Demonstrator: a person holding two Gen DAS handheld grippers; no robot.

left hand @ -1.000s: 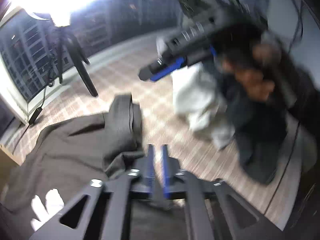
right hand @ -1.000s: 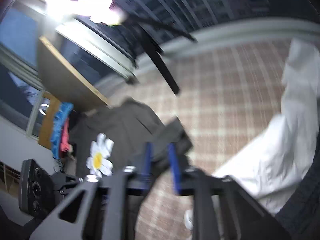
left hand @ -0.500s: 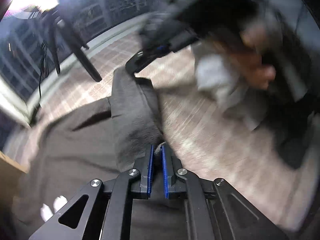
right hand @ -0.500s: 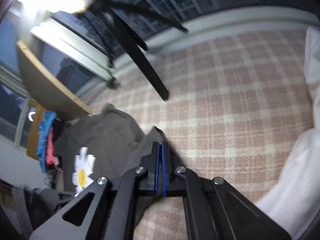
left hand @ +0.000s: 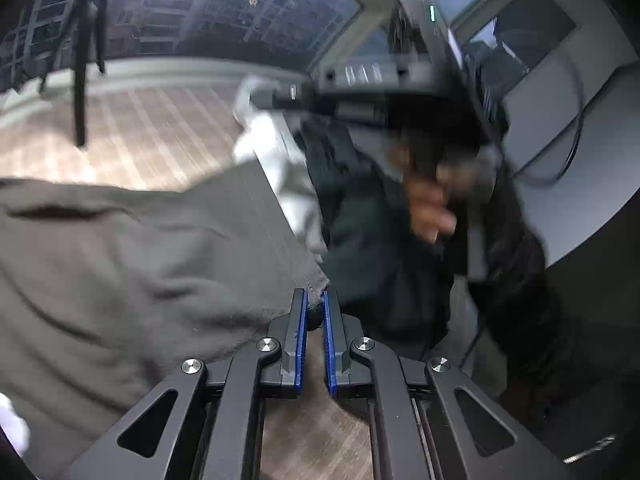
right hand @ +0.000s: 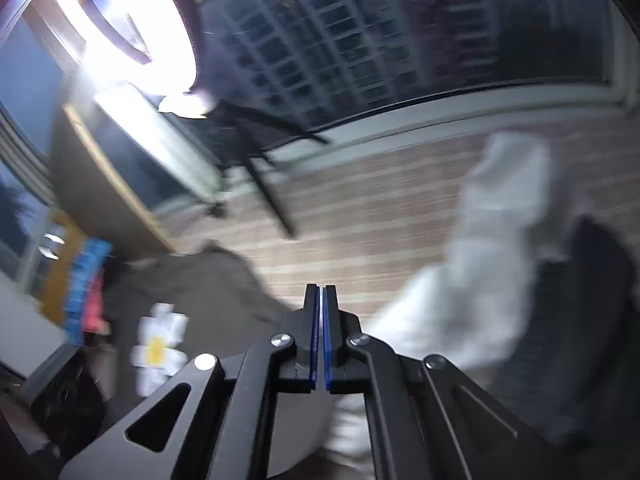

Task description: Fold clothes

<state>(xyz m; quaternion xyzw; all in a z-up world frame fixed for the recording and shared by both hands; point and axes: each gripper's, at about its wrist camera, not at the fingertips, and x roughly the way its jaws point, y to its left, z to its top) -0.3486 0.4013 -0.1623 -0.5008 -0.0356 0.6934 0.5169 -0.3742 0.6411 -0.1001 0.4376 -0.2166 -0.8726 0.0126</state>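
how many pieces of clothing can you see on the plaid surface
3. A grey-brown shirt with a daisy print lies at the left, its corner pinched in the left gripper. A white garment is crumpled at the right, with a dark garment beside it. More may be hidden.

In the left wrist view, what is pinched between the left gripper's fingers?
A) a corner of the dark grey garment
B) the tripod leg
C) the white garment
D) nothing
A: the left gripper has its fingers closed on a hemmed corner of the dark grey garment, while the white garment lies farther off.
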